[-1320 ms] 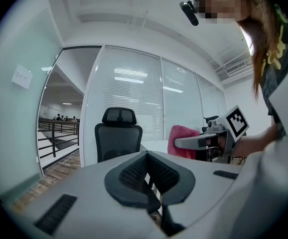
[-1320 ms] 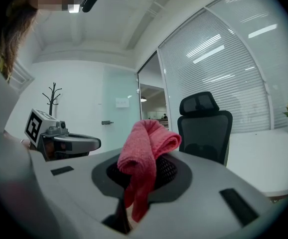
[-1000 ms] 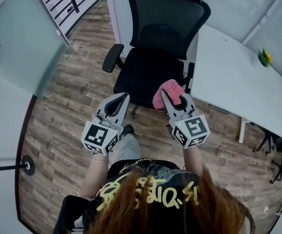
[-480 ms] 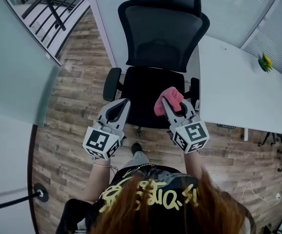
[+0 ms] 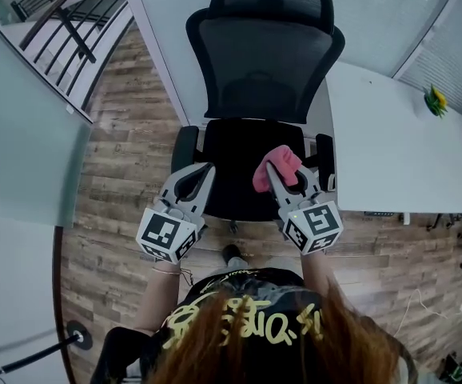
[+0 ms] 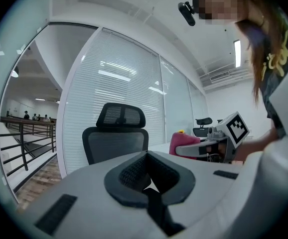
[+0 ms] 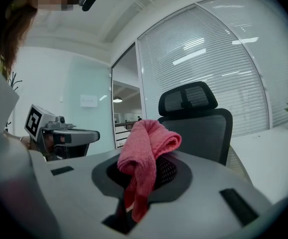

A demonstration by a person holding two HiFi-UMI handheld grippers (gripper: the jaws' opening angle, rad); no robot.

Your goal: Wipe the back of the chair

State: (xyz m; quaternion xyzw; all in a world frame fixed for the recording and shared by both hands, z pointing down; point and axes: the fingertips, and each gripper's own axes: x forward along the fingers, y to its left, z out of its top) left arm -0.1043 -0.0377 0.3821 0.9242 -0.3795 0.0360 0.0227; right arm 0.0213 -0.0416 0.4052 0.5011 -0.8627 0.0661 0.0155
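Clamped thinly in the right hand-held gripper (image 5: 287, 178), the pink cloth (image 7: 146, 141) could be dragged loose against the mesh chair backrest (image 5: 267, 62) ahead; the left hand-held gripper (image 5: 195, 174) is closed, empty.

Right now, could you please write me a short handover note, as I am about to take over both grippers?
Left gripper: shut, empty, held over the seat's front left.
Right gripper: shut on the pink cloth, over the seat's right side.
Chair: faces you; the mesh backrest is ahead of both grippers, and the cloth is not touching it.
Done: cloth in hand at the chair.
Left: bring the cloth to the backrest and wipe it.
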